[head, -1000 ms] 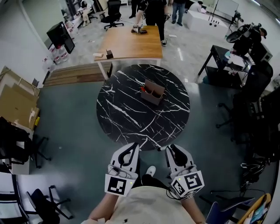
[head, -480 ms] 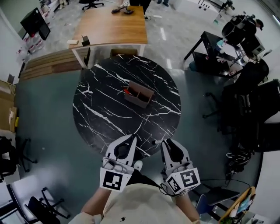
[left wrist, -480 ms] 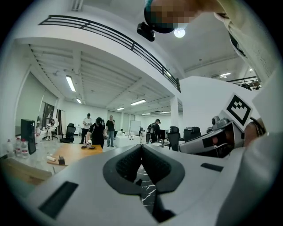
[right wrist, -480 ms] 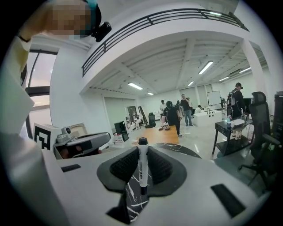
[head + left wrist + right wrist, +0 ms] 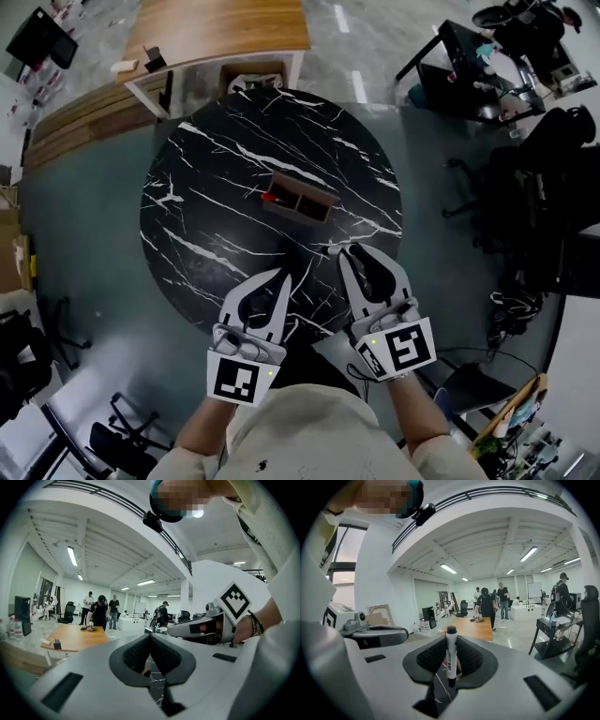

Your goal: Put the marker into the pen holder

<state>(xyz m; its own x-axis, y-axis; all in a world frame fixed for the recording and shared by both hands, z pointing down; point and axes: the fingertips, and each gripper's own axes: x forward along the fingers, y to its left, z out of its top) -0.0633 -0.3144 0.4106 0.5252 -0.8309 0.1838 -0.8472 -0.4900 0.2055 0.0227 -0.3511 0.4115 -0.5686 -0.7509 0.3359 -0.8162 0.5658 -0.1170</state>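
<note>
Transport step judged in hand: marker is pinched upright by the right hand-held gripper at lower centre, left hand-held gripper is pressed together empty, and the pen holder mid-bench is yet to be reached and the marker lowered in.

Open-plan office or lab; ceiling strip lights; wooden desk, monitor, swivel chair, whiteboard; people standing about.
</note>
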